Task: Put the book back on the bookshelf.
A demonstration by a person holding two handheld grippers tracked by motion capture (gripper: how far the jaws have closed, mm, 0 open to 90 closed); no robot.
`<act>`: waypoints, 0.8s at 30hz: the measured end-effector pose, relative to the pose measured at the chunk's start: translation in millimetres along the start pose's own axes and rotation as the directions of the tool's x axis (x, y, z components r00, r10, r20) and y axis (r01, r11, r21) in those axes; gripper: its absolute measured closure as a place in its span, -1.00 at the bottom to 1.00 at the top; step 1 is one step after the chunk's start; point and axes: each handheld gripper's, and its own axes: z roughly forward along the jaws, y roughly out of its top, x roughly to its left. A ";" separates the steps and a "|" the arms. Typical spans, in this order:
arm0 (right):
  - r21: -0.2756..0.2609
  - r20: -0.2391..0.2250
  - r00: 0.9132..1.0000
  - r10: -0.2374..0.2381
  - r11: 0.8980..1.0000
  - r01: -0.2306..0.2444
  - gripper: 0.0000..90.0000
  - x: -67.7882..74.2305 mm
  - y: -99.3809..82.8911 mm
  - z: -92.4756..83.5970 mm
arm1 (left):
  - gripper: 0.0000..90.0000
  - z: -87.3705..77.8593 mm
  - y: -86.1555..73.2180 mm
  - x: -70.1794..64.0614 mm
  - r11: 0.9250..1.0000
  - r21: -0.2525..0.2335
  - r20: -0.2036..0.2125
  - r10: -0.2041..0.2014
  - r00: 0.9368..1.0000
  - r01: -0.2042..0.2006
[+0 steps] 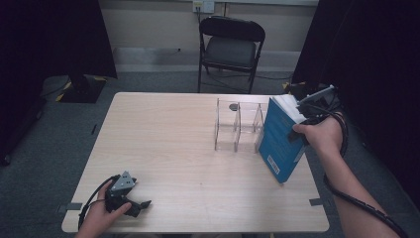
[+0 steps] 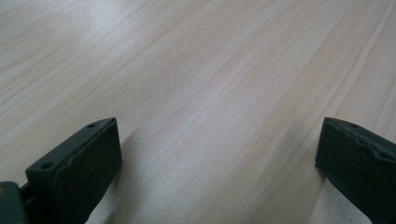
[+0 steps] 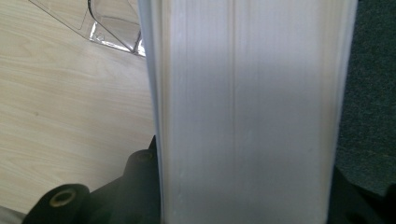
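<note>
Right gripper (image 1: 303, 130) is clamped on a thick blue book (image 1: 280, 141), jaws on either cover near the top, pages between them. Book stands tilted at the right edge of the table (image 1: 173, 148), lower corner down on the wood near the front right, upper end leaning back and right toward the person's right hand (image 1: 319, 134). Blue cover faces left, with a small white barcode label low on it; white page block (image 1: 287, 105) shows at the top.

Right gripper view: page edges (image 3: 247, 112) close up, white with faint vertical lines, thin blue cover edge along the left side, black gripper body at the bottom on both sides. It also catches a corner of the clear plastic rack (image 3: 112, 28) on the wood, and dark floor to the right. High view gives the rack (image 1: 237, 126) whole: upright dividers, just left of the book.

Book's long axis runs from front-bottom to back-top, steeply tilted, spine side away from the camera.

Left gripper (image 1: 136, 206) rests at the table's front left in the left hand (image 1: 101, 218), jaws wide apart, nothing between; left gripper view has bare wood (image 2: 210, 93) between the two black pads (image 2: 84, 163).
</note>
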 end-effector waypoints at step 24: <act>-0.033 0.003 1.000 0.016 0.999 -0.015 0.37 -4.6 4.4 4.7 | -1.00 0.1 0.1 0.1 1.000 -0.001 0.000 0.002 1.000 -0.002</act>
